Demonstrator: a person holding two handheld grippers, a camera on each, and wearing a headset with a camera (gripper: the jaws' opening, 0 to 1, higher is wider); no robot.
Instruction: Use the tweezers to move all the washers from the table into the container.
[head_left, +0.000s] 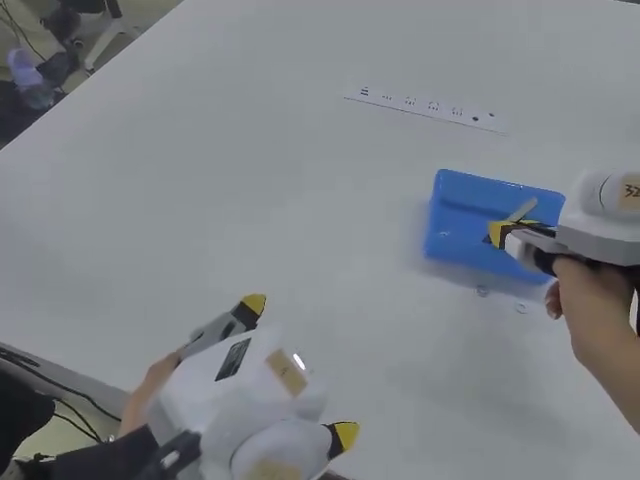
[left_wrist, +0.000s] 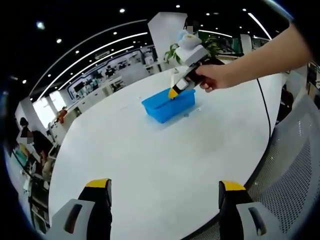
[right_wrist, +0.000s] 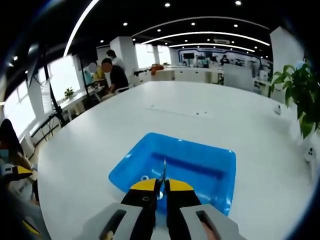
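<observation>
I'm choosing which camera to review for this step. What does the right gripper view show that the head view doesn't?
Right gripper view: the inside of the container from close up, the tweezers tip poking past shut jaws above it, a potted plant at the side. Head view: two washers on the table beside the container, and the hand around the right gripper. Both: the blue container, the tweezers, the right gripper's yellow-tipped jaws.

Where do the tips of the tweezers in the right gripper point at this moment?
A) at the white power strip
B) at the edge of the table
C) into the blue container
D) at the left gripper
C: in the right gripper view, the tweezers are clamped between the shut jaws of the right gripper, and their tips reach out over the inside of the blue container.
</observation>
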